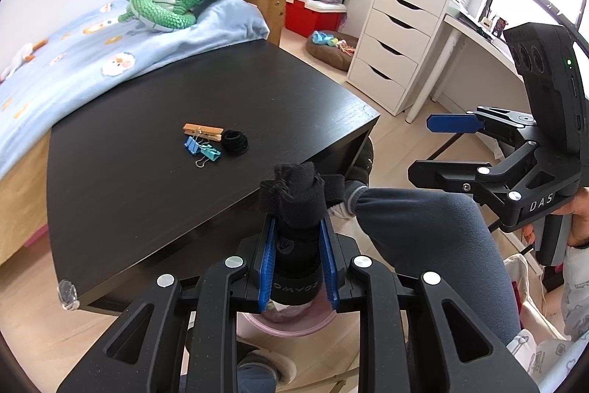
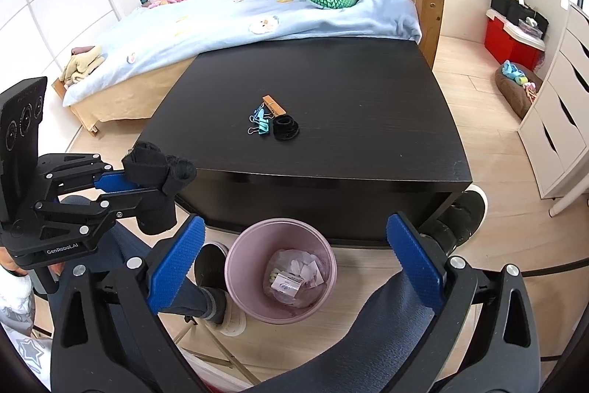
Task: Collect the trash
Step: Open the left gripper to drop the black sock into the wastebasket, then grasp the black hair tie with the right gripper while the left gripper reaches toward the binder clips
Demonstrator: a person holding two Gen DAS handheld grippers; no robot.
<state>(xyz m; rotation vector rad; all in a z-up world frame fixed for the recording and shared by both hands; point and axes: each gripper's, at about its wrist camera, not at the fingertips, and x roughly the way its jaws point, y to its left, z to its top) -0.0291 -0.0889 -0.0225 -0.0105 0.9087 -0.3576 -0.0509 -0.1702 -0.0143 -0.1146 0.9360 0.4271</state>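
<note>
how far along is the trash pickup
Done: the pink bin on the floor already holds paper scraps. In hand: the left gripper is clamped on a black rolled cloth, held out near the bin. Left: a clothespin, binder clips and hair ties lie on the table; the right gripper is open.

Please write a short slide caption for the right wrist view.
Open right gripper above pink bin; left gripper holds black sock.
</note>
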